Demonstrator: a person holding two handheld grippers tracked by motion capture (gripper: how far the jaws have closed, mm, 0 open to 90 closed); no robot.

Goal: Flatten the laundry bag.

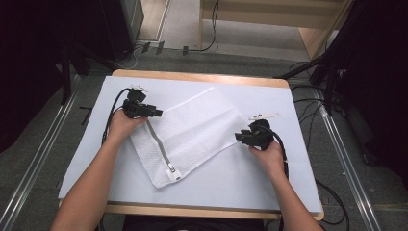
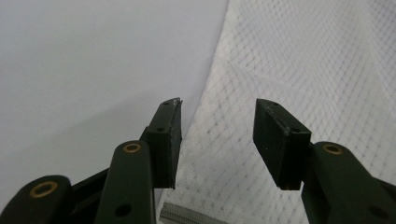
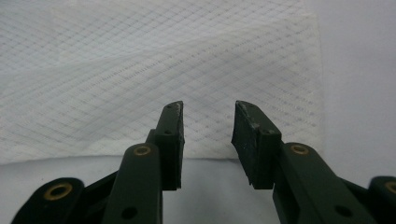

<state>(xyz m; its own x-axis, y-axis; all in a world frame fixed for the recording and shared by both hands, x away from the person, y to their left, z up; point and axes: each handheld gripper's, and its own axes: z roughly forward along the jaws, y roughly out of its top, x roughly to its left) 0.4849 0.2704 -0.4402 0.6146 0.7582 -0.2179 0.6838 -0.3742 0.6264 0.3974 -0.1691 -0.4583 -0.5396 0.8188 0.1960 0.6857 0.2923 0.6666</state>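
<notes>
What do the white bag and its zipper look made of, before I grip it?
Mesh bag: thin white netted fabric, likely synthetic; a diamond weave shows in both gripper views. Zipper: grey tape with fine teeth; the pull looks pale, metal or plastic unclear.

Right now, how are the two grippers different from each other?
The left gripper sits at the zipper end of the white mesh bag, while the right gripper sits at the bag's plain opposite edge. The left gripper's fingers are spread wider than the right gripper's fingers. Both are open, holding nothing.
</notes>
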